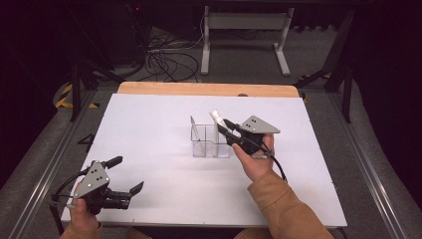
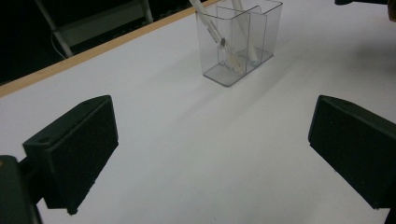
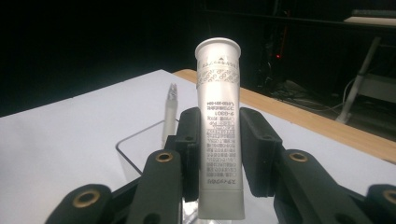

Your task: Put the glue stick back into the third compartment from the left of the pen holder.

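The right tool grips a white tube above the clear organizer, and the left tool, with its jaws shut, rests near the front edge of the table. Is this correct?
Not quite: the left tool has its jaws wide open with nothing between them, as the left gripper view shows. The rest stands: the right tool grips the white tube above the clear organizer, and the left tool rests near the front edge of the table.

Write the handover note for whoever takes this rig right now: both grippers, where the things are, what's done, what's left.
Right gripper: shut on a white tube, held over the clear holder mid-table.
Left gripper: open, holds nothing, low at the near left of the white table.
Done: one thin tube already leans in the holder's left compartment.
Left: the held tube looks bound for the holder; lower it into a free compartment and release.
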Motion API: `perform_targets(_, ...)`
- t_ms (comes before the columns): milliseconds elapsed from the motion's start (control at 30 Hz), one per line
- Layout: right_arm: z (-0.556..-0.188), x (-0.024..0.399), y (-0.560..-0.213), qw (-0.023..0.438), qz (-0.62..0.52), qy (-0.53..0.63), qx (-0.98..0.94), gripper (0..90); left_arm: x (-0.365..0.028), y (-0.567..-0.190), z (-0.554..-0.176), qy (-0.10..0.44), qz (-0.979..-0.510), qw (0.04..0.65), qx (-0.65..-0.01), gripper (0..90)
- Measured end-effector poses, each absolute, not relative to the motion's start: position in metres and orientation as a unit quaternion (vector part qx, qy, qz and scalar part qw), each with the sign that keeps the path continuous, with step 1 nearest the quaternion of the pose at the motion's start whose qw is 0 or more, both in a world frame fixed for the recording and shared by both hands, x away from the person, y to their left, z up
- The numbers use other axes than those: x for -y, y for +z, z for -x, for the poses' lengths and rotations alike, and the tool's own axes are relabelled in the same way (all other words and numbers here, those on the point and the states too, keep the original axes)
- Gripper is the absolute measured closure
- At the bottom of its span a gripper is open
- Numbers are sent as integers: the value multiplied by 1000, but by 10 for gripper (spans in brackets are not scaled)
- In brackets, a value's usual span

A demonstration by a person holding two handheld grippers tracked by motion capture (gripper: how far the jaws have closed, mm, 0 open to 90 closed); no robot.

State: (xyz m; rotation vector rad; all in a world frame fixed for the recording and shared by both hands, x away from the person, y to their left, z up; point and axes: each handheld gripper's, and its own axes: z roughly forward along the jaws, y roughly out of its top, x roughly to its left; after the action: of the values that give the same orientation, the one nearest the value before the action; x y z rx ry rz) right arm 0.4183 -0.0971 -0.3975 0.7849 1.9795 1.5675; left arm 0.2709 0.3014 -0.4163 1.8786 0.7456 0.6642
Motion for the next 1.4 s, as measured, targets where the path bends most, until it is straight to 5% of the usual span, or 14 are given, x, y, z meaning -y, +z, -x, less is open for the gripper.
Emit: perform_targets(1400,-429,95,-430,228,-371,555,-709,704,-301,-417,-271,271,-773,484,-308,24)
